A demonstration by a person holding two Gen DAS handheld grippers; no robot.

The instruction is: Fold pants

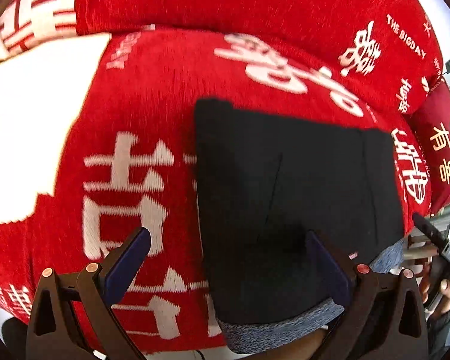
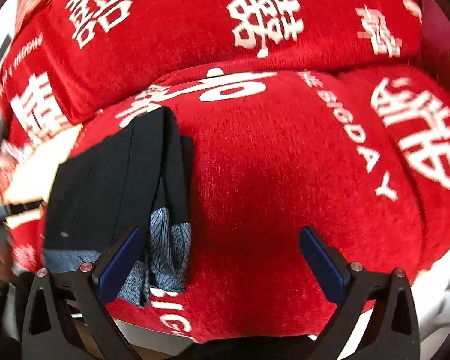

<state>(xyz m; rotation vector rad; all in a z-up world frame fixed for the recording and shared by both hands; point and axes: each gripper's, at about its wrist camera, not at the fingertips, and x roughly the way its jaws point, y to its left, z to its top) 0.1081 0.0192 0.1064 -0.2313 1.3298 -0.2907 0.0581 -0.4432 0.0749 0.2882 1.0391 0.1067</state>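
- Right now one pair of black pants (image 1: pixel 291 198) is lying folded into a flat rectangle on the red sofa seat (image 1: pixel 153 102), its grey-blue lining peeking out at the near edge.
- Two grippers are hovering: the left gripper (image 1: pixel 228 258) is hanging with jaws spread wide, one blue finger over the pants, the other over bare red cover, gripping nothing.
- The right gripper (image 2: pixel 222 255) is sitting just beside the pants (image 2: pixel 111 180), jaws likewise wide apart and holding nothing.
- The red cover is showing white double-happiness characters and the words "THE BIGDAY" (image 1: pixel 406 36).
- One darker red cushion (image 1: pixel 441 147) at the far right is carrying gold Chinese characters.
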